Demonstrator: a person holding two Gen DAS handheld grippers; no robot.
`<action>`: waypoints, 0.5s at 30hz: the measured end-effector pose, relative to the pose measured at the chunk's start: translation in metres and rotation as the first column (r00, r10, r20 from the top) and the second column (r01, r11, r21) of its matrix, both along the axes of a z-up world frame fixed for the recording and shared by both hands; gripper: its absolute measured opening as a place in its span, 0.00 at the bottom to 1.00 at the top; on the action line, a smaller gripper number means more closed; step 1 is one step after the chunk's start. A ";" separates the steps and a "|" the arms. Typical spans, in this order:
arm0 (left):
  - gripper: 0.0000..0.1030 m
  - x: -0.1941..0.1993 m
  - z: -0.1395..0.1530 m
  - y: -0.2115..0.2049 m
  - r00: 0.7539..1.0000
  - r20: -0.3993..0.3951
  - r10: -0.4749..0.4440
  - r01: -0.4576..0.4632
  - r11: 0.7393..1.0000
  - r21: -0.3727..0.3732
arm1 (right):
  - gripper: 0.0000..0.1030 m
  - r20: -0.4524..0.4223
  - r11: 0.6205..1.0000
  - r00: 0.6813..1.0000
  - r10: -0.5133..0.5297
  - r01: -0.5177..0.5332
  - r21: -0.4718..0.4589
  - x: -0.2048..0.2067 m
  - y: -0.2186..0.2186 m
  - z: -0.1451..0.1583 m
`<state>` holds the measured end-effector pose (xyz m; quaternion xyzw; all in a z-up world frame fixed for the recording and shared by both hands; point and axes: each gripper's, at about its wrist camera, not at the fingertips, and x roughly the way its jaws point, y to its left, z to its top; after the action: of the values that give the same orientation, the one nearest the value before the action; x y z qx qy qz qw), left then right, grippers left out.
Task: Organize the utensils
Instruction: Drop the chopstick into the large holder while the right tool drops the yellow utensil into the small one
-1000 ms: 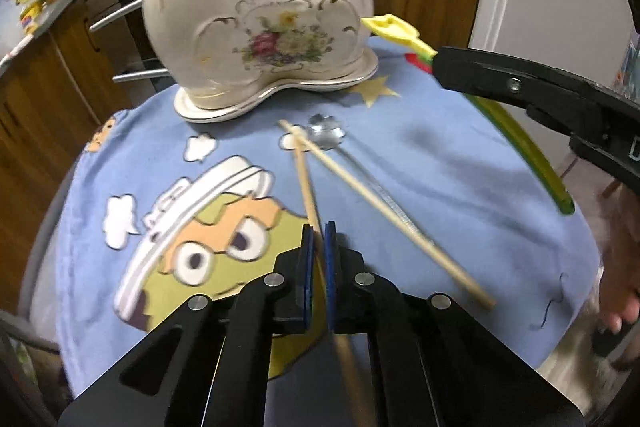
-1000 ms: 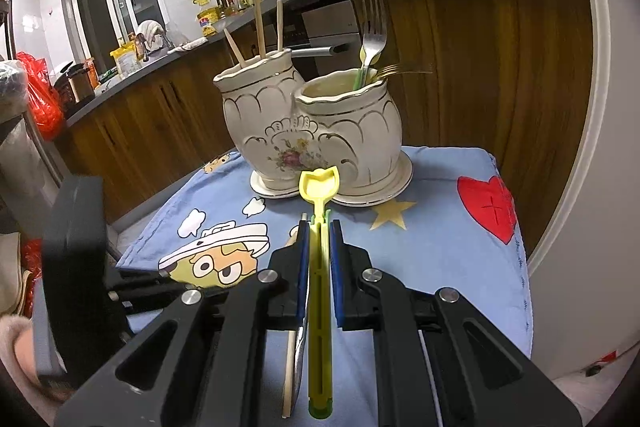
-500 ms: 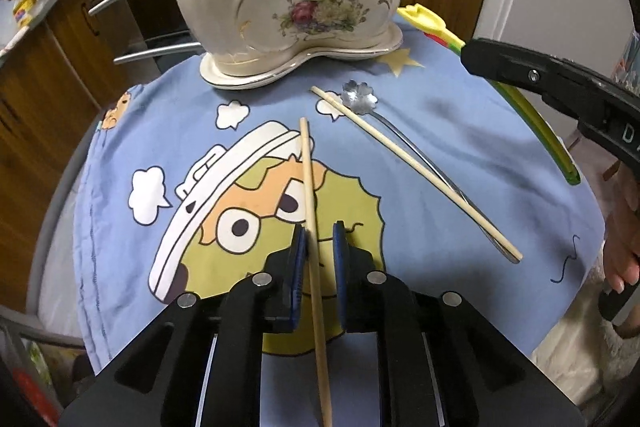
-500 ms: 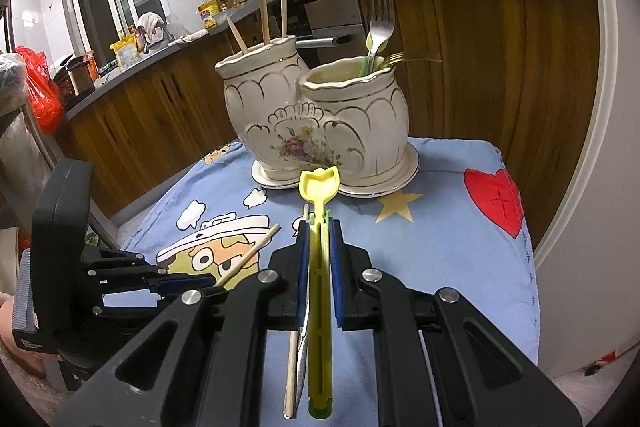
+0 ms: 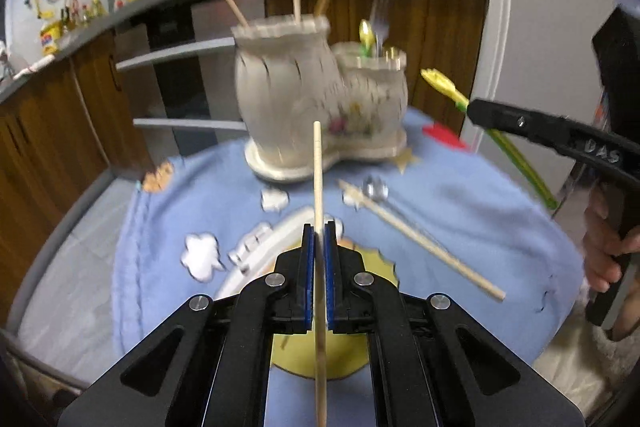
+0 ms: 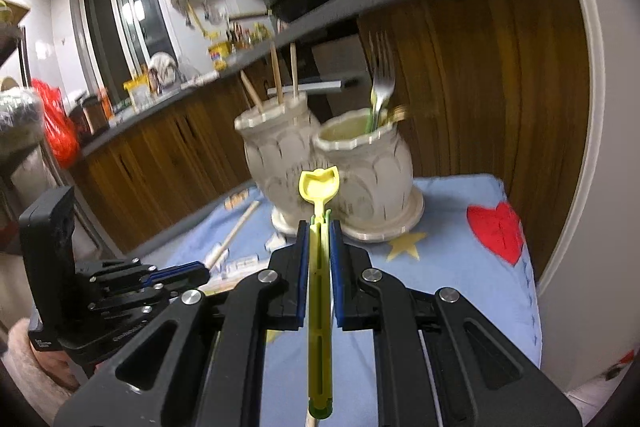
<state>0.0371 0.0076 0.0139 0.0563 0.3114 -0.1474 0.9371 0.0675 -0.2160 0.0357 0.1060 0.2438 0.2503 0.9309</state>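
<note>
Chopstick lifted off the surface; scoop held as before.
The left gripper (image 5: 316, 227), whose fingers were spread half a second ago, now pinches a slim wooden chopstick (image 5: 317, 167) raised toward the glazed, scalloped ceramic holder (image 5: 316, 107); the right gripper (image 6: 319, 227) still pinches the yellow plastic scoop (image 6: 319, 187).
</note>
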 end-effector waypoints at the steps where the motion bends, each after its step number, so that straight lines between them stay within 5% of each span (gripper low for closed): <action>1: 0.05 -0.001 0.005 0.003 1.000 0.029 -0.001 0.001 1.000 -0.016 | 0.10 0.015 1.000 1.000 -0.003 0.002 0.016 0.000 -0.001 0.004; 7: 0.05 -0.003 0.037 0.022 0.976 0.214 0.030 -0.001 0.991 -0.134 | 0.10 0.083 0.996 0.996 -0.016 0.009 0.084 0.016 -0.003 0.028; 15: 0.05 0.049 0.074 0.033 0.953 0.295 0.071 0.023 0.953 -0.303 | 0.10 0.147 0.992 0.988 -0.038 0.020 0.124 0.074 0.008 0.058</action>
<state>0.0865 0.0410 0.0880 -0.0701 0.1389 -0.1714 0.9728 0.1419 -0.2083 0.0936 0.1472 0.1560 0.2582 0.9420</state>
